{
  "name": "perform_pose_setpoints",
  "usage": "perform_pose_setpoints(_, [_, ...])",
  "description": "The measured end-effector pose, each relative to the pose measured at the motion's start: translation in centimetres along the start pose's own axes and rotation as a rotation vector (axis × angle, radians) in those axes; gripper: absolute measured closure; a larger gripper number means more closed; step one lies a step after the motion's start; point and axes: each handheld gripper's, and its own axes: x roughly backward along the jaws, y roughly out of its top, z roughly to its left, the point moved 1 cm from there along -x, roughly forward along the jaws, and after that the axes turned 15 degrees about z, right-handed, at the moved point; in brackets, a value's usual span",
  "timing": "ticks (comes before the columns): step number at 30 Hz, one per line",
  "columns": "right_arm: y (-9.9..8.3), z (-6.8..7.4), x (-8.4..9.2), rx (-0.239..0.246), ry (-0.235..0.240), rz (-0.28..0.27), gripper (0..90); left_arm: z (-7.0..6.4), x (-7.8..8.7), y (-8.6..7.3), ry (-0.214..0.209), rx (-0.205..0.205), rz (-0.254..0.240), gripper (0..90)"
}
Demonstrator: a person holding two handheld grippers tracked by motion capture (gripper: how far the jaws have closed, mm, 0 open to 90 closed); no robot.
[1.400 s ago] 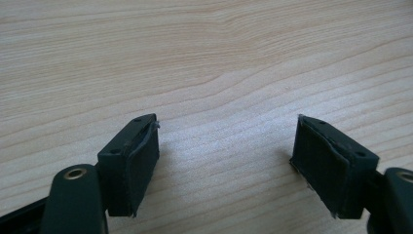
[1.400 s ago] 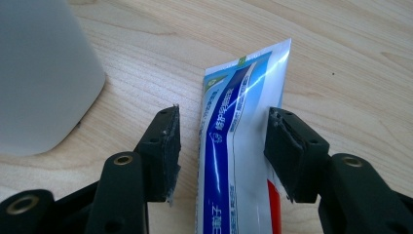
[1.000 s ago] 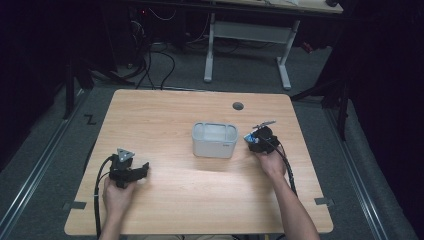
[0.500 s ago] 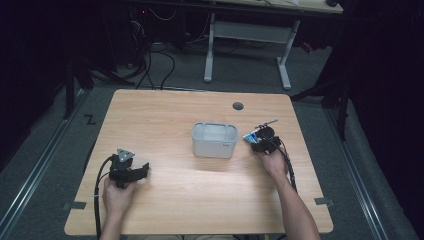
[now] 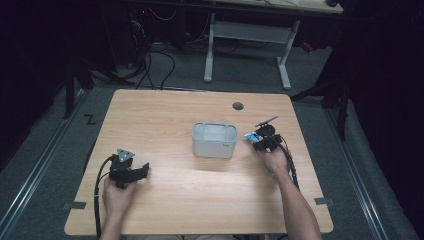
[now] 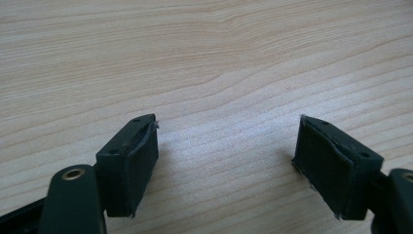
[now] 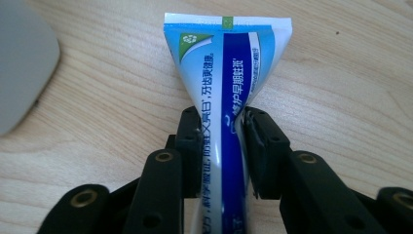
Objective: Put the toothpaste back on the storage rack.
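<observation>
Jaws of the right tool [image 7: 221,146] have just been closing and now pinch a blue-and-white plastic toothpaste tube [image 7: 229,73] just right of a grey rectangular plastic bin [image 5: 214,140] on the wooden tabletop [image 5: 170,115]; the left tool [image 6: 226,161] gapes, holding nothing.

Bare table [image 5: 165,120] is lying open across the far half and the whole middle front. The grey bin [image 5: 214,139] is standing as the 1 obstacle at the centre, just left of the right gripper [image 5: 256,140], which is holding a toothpaste tube [image 7: 229,73]. A black pen [image 5: 266,120] is lying just behind.
</observation>
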Motion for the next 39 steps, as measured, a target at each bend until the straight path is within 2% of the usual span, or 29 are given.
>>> perform_pose_setpoints(2, [-0.3, -0.3, 0.2, -0.029, 0.028, -0.017, 71.0, 0.0, 0.0, 0.0, 0.002, -0.003, 0.002, 23.9])
perform_pose_setpoints(8, [-0.8, -1.0, 1.4, -0.06, 0.094, -0.075, 71.6, 0.0, 0.0, 0.0, 0.0, -0.003, 0.002, 23.8])
perform_pose_setpoints(12, [-0.9, -1.1, 1.9, -0.05, 0.108, -0.094, 71.7, 0.1, 0.0, 0.0, -0.005, 0.003, -0.001, 24.4])
perform_pose_setpoints(20, [-2.0, -1.1, 3.8, -0.019, 0.179, -0.183, 72.9, 0.0, 0.0, 0.0, -0.001, 0.001, 0.0, 24.3])
perform_pose_setpoints(23, [-2.7, -1.1, 4.6, 0.003, 0.179, -0.202, 73.6, 0.0, 0.0, 0.0, -0.001, 0.002, -0.001, 24.3])
perform_pose_setpoints(29, [-4.3, -1.3, 6.5, 0.009, 0.183, -0.274, 74.1, 0.0, 0.0, 0.0, 0.0, 0.001, 0.0, 24.3])
perform_pose_setpoints(31, [-4.6, -1.5, 7.0, 0.007, 0.201, -0.278, 74.0, 0.0, 0.0, 0.0, 0.0, 0.001, 0.0, 24.3])
perform_pose_setpoints(39, [-5.0, -1.2, 8.2, 0.036, 0.193, -0.306, 73.7, 0.0, 0.0, 0.0, 0.002, 0.0, 0.001, 24.3])
